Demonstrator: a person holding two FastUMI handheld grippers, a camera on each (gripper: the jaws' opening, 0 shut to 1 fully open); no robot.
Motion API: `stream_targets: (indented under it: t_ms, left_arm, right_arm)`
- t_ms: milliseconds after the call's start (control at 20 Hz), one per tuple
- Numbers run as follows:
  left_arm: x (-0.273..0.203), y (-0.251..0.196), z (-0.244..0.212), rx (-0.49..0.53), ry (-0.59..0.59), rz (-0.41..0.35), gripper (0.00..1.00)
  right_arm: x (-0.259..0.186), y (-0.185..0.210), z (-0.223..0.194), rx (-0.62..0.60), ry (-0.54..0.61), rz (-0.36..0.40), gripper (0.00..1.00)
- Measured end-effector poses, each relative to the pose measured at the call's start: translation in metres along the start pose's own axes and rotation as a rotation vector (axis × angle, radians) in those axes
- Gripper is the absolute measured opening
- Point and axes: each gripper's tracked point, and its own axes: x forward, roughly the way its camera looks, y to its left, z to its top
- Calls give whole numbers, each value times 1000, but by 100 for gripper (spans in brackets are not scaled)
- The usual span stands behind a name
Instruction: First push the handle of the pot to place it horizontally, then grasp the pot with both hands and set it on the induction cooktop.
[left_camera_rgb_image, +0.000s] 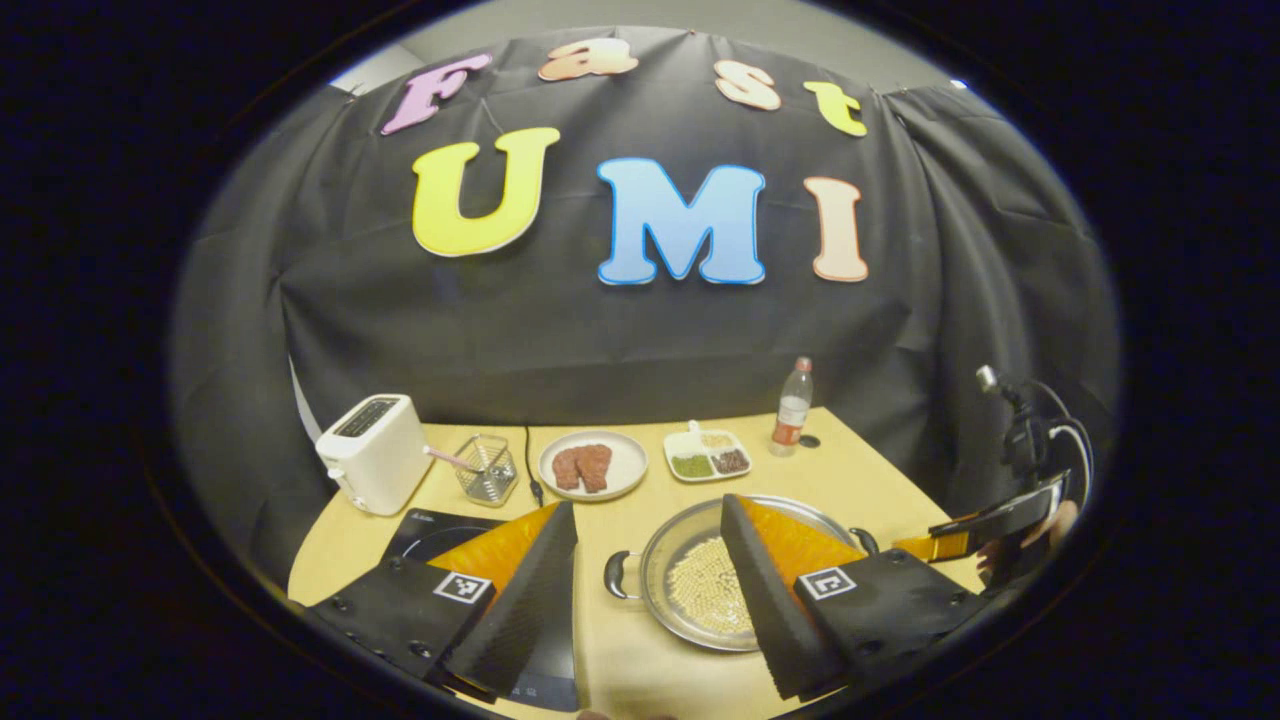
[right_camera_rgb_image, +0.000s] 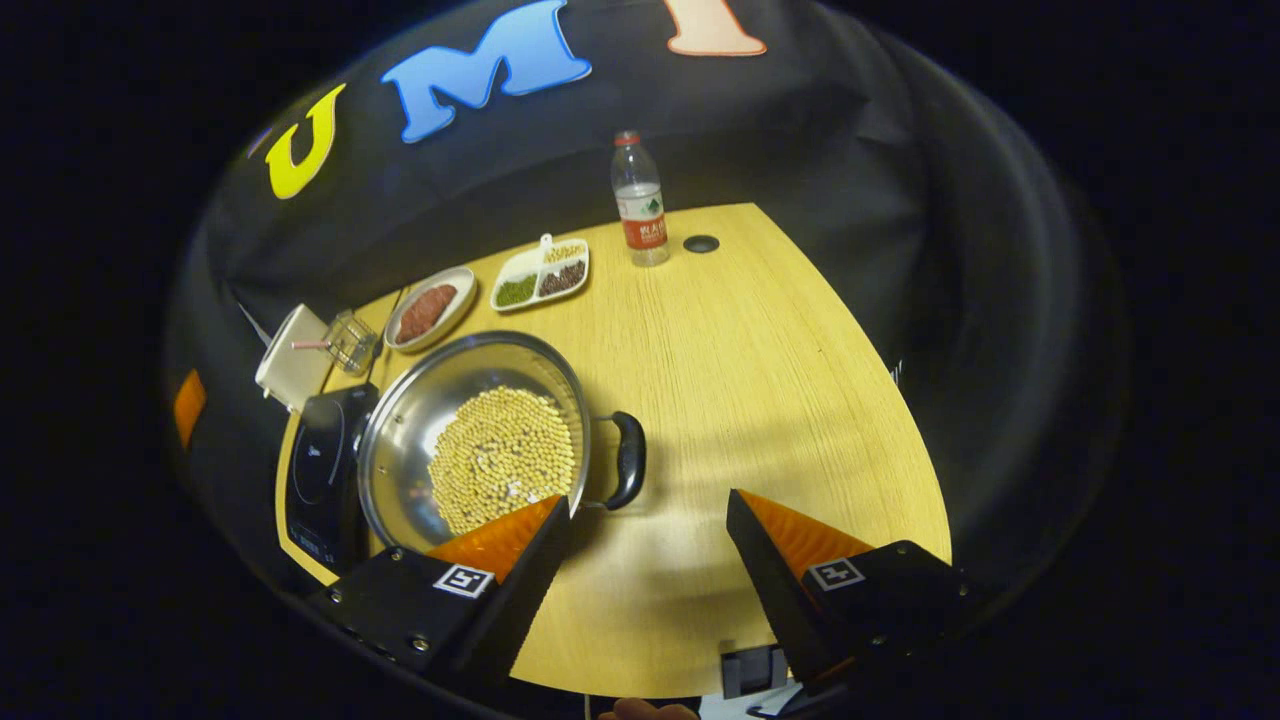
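A steel pot (left_camera_rgb_image: 657, 560) with yellow beans in it sits on the wooden table, a dark loop handle (left_camera_rgb_image: 617, 576) on its left and another (left_camera_rgb_image: 866, 541) on its right. The black induction cooktop (left_camera_rgb_image: 432, 532) lies to its left. My left gripper (left_camera_rgb_image: 648, 515) hovers open above the pot's left side, one finger over the cooktop, one over the pot. In the right gripper view the pot (right_camera_rgb_image: 440, 400) is left of centre, its near handle (right_camera_rgb_image: 630, 460) just ahead of my open right gripper (right_camera_rgb_image: 648, 505). The cooktop (right_camera_rgb_image: 320, 470) lies beyond the pot.
Along the back stand a white toaster (left_camera_rgb_image: 375, 452), a wire basket (left_camera_rgb_image: 487, 468), a plate of meat (left_camera_rgb_image: 592, 465), a divided dish (left_camera_rgb_image: 708, 455) and a water bottle (left_camera_rgb_image: 792, 407). A hand holds the right gripper (left_camera_rgb_image: 990, 525) at the table's right edge. Bare tabletop (right_camera_rgb_image: 760, 380) stretches right of the pot.
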Motion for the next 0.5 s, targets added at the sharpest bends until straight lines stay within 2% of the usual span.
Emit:
stream_targets:
  t_ms: [100,200,300,500]
  left_arm:
    - [14,2,-21,-1,54,-31,93]
    - [32,8,-41,-7,104,-46,99]
    - [52,13,-62,-13,155,-57,96]
    - [92,23,-94,-6,226,-60,96]
  right_arm:
    - [-4,11,5,11,-45,12,98]
    - [-3,18,5,18,-66,16,98]
    - [3,23,2,21,-70,10,98]
    - [22,24,-4,16,-62,-18,98]
